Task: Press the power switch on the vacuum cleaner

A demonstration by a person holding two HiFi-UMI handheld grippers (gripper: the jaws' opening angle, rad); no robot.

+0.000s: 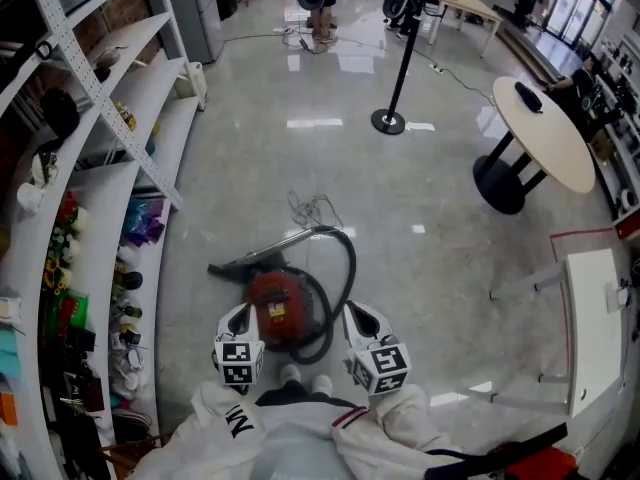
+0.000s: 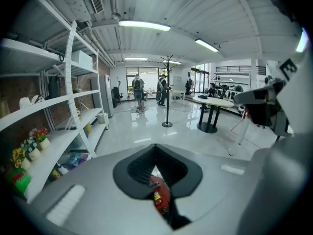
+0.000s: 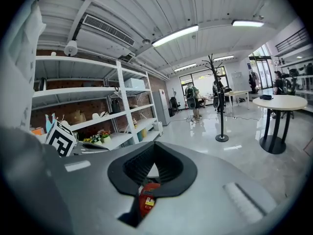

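The left hand-held gripper has its jaws drawn together with nothing clamped. Only a thin slit shows between the dark pads, and through it a sliver of the red vacuum cleaner appears below. The right hand-held gripper is the same, jaws together and empty, with the vacuum cleaner glimpsed through its slit.

In the head view the left hand-held gripper hangs above the vacuum cleaner at its left side, and the right hand-held gripper hangs just off its right side. Neither touches it. The vacuum cleaner sits on the glossy surface just ahead of the person's feet. Its black hose loops round its right side, the wand lies at its far side pointing left, and a loose cord is coiled beyond it.

The power switch itself cannot be made out. It is probably among the dark details on the canister's top.

The body looks like rigid plastic, fairly heavy but likely on wheels, so on this slick surface it may roll or slide under a slanted push. A straight downward press with one closed jaw tip seems best. If it shifts, the other hand-held gripper could steady the hard shell rather than the springy hose, which would give.

White shelving stands to the vacuum cleaner's left.
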